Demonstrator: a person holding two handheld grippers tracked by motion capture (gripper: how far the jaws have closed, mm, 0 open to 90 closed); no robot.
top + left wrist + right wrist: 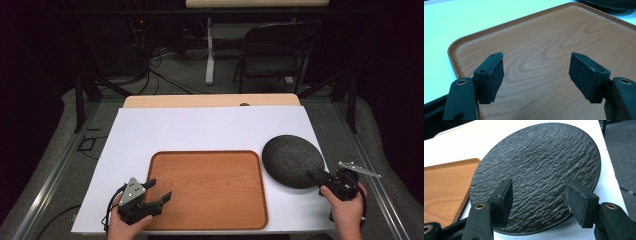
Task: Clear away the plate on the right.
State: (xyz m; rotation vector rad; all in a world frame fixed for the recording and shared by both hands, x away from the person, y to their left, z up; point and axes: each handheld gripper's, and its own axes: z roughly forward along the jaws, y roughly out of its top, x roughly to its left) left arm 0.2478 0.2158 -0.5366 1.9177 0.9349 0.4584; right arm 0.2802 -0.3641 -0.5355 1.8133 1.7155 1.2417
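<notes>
The left tool (pixel 159 190) hangs over the near-left corner of the wooden tray (pixel 210 170), jaws apart and empty. The right tool (pixel 316 176) reaches over the near edge of the black textured plate (pixel 290 156) — jaws spread, gripping nothing. Plate lies just right of the tray on the white worktop (pixel 200 127).

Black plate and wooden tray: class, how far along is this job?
Nothing looks done yet: the black plate lies on the white table beside the wooden tray, not on it. In hand: the right hand-held gripper hangs open over the plate's near edge; the left hand-held gripper hangs open over the tray. Gripping and moving the plate probably remain.
</notes>
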